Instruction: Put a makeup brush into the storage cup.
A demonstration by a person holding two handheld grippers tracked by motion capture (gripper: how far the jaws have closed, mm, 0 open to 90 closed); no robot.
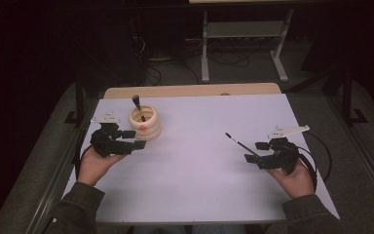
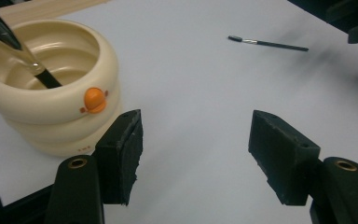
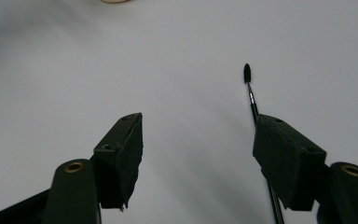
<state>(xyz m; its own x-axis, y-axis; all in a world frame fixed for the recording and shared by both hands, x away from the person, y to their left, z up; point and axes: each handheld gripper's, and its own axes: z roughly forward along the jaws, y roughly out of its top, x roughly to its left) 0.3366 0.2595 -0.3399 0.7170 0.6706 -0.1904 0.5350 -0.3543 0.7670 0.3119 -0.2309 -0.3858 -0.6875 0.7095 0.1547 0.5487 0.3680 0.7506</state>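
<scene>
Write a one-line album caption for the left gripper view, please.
Open left gripper beside a cream ringed pot holding a brush, a second thin brush lying farther off on the white table.

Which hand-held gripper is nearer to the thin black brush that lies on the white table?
Right. The right hand-held gripper is directly beside the thin black brush, with the handle passing by one jaw. The left hand-held gripper is across the table, beside the cream ridged pot.

a white table top (image 1: 195, 161), a wooden strip (image 1: 190, 90) behind it, a metal frame (image 1: 246, 29) beyond.
</scene>
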